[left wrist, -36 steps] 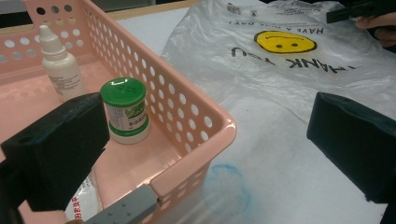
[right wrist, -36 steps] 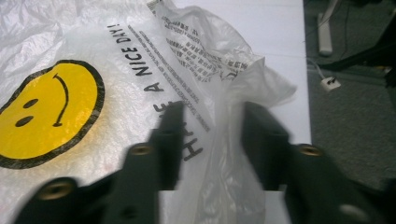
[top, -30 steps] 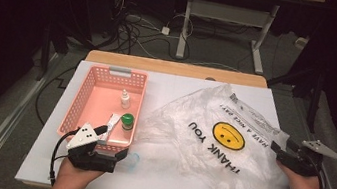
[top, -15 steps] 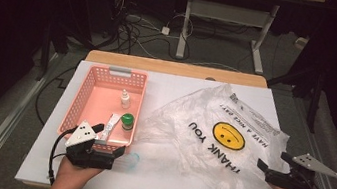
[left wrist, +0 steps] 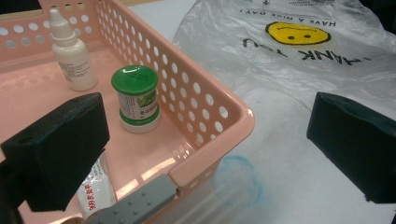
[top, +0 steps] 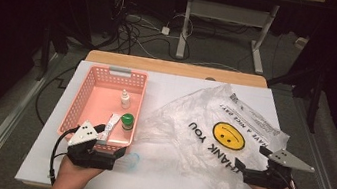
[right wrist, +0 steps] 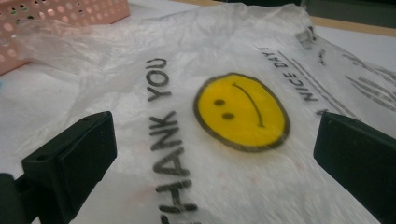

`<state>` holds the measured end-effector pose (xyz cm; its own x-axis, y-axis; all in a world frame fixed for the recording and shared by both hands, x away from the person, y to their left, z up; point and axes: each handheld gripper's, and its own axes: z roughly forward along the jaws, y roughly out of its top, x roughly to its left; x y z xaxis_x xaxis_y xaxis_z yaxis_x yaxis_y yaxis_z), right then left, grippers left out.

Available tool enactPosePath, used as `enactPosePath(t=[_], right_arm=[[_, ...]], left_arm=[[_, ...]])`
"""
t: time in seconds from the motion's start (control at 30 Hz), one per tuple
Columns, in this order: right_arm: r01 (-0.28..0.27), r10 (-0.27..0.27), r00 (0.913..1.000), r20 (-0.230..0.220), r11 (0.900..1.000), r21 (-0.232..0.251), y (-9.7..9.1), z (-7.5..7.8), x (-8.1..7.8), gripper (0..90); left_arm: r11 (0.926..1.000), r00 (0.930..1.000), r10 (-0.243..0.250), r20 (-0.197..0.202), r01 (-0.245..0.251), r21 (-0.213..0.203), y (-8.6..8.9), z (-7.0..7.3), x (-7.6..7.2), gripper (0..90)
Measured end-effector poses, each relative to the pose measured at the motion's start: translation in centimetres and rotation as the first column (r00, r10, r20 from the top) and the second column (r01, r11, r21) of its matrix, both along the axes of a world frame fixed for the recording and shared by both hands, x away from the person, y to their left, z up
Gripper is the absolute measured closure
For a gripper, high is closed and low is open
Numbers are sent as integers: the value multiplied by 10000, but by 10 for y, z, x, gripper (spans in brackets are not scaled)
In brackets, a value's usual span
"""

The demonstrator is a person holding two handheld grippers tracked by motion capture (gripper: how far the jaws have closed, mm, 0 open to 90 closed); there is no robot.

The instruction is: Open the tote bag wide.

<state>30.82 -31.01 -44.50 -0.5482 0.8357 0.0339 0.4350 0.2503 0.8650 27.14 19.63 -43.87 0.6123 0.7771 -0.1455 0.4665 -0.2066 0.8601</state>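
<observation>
The right gripper (top: 252,171), jaws just spread wide with nothing between them, sits at the flat bag's (top: 211,131) near edge, while the left gripper (top: 108,152) waits wide at the basket's (top: 79,106) corner, likely ready for packing.

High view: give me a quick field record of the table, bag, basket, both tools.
surface: white table top
bag: clear plastic bag with yellow smiley and THANK YOU print, lying flat at right
basket: pink basket at left
basket contents: white dropper bottle, green-capped jar, white tube
left tool: jaws open, straddling the basket's near corner
right tool: jaws have just been opening, nothing between them, at the bag's near edge
</observation>
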Motion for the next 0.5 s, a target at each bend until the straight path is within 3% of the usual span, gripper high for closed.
enactPosePath(t=[0.3,0.5], right_arm=[[-886,889,9956,310,9960,-102,46,9,17,2],[-1202,1206,9924,226,9926,-167,62,9,27,2]], left_arm=[[10000,10000,1,22,-1,-81,1,-2,0,0],[10000,9999,-59,93,59,-17,0,-3,-1,0]])
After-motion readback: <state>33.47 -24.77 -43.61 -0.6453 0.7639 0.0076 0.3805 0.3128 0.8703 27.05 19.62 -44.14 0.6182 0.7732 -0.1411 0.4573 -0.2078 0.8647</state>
